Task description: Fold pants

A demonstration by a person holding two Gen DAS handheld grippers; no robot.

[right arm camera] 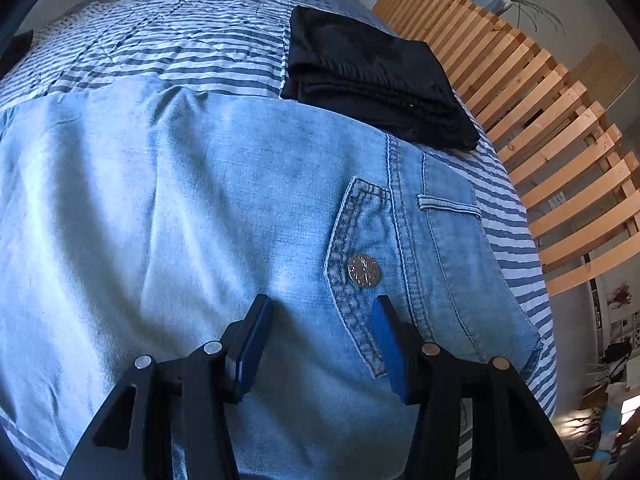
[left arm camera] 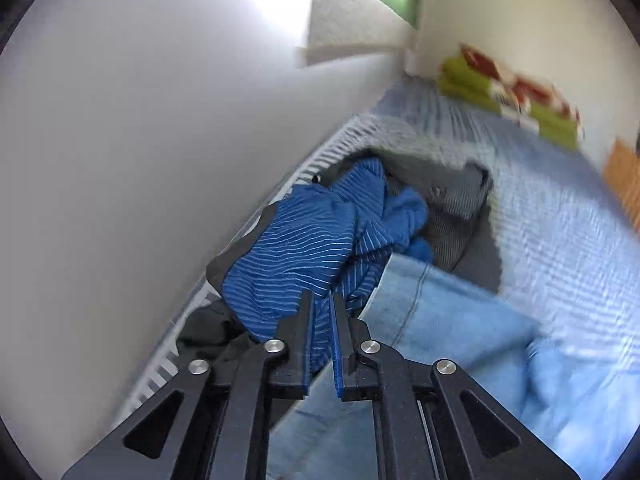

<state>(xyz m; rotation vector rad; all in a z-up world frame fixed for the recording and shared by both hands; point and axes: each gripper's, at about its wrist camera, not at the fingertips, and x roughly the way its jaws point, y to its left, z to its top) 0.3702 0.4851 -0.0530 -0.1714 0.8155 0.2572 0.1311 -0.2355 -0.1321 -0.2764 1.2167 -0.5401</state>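
Pale-blue denim, washed thin and soft-looking, with darker stitching: jeans [right arm camera: 200,200], spread flat on the striped bed cover [right arm camera: 160,32] and filling most of the right wrist view. Lay with the long axis going across, from side to side; waist end at the right, marked by a back pocket [right arm camera: 360,248] with a metal button [right arm camera: 363,271] and a belt loop beside it; legs running away to the left and out of view. Showed only a few shallow wrinkles, mostly on the left part. Right gripper [right arm camera: 322,308] directly above the seat, fingers wide apart, holding nothing, the right finger just beside the pocket edge. Probably nearer to the waist end than the other tool, so likely the one to take the waistband for a fold along the length. Left gripper [left arm camera: 322,296] over the other part of the jeans [left arm camera: 440,320], next to a loose pile of clothes [left arm camera: 304,240] by the wall [left arm camera: 120,160]; fingers almost together, only a narrow slit between them. Could not tell whether any cloth was pinched there, because of blur in that view. Beyond the waist end, well apart from both tools, a folded pair of black pants [right arm camera: 372,76] near the wooden slats [right arm camera: 540,120]. No fold in the jeans visible yet.
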